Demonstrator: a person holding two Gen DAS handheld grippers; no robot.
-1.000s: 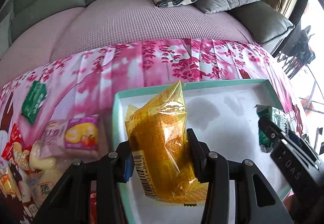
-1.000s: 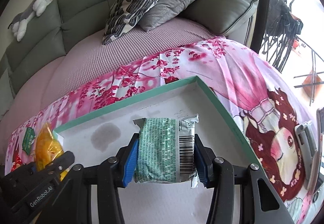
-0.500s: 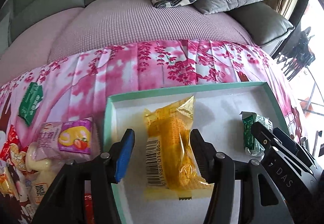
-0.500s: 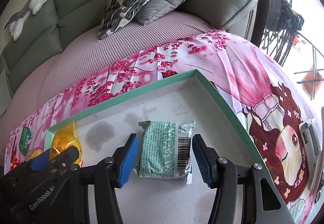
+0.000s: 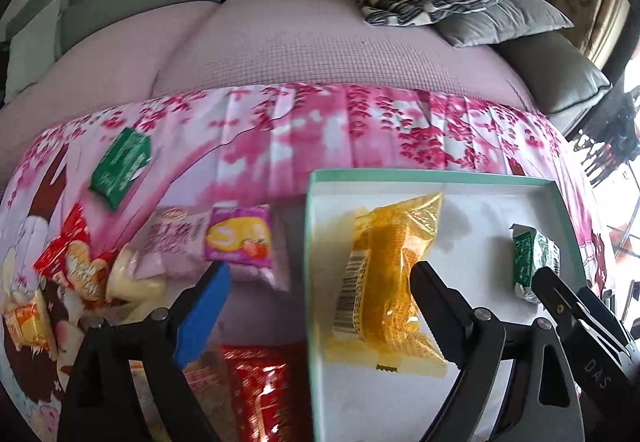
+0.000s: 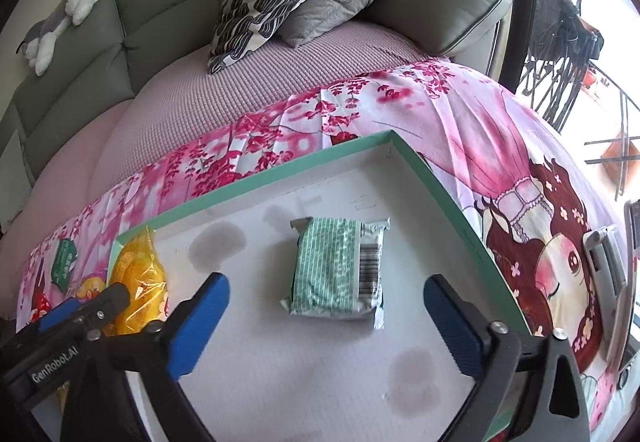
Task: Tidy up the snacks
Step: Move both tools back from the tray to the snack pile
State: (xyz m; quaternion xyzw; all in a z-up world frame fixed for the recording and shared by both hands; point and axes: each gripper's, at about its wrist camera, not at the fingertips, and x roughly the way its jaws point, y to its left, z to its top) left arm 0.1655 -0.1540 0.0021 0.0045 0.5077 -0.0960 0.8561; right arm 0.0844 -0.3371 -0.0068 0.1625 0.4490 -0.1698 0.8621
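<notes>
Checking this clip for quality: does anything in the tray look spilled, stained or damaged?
Yes. The tray's white floor carries several dark, roundish blotches, one near the yellow packet and another closer to the camera, like grease or damp marks. The green packet looks intact.

Your left claw [image 5: 320,292] has its jaws spread wide, nothing between them; the blue-padded finger [image 5: 202,316] stands to the left, the other finger [image 5: 434,296] to the right, both tilted forward and down; your right claw [image 6: 326,302] is likewise splayed apart and grips nothing; its blue pads [image 6: 200,322] face each other across a broad gap; the two claws sit side by side, close together.
</notes>
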